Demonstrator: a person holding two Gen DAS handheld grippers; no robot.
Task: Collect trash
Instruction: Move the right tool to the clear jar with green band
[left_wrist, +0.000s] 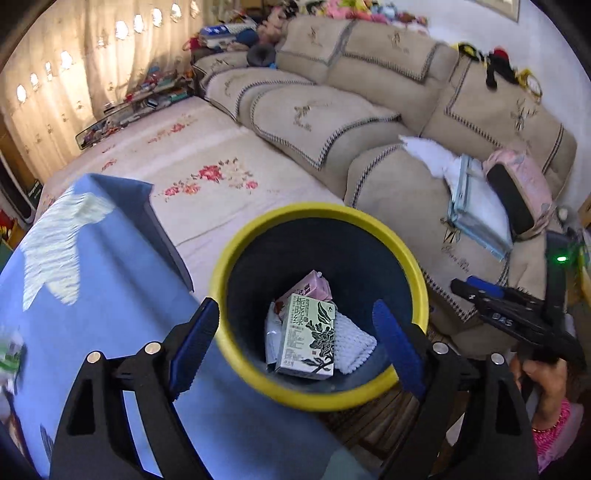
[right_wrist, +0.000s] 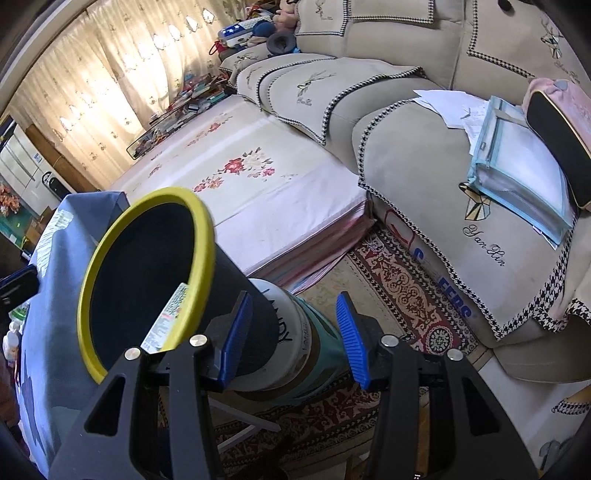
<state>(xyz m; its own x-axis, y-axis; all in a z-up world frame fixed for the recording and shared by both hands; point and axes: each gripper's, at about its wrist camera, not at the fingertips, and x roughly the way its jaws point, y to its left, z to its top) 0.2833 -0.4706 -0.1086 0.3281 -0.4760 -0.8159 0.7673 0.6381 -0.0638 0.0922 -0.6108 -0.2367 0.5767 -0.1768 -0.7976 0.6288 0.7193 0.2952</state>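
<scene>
Daylight glows through the cream embroidered curtain (left_wrist: 74, 70) in both fisheye views, blowing out its scalloped top edge. Away from it, the yellow-rimmed black bin's (left_wrist: 321, 295) interior falls into deep shadow. Motion blur smears the blue-clothed desk (left_wrist: 92, 295) beside the bin; straight lines bow toward dark vignetted corners.

Yellow-rimmed black bin (left_wrist: 373, 218); green floral-printed carton (left_wrist: 308, 336); pink carton (left_wrist: 308, 286); blue tablecloth (left_wrist: 110, 295).
</scene>
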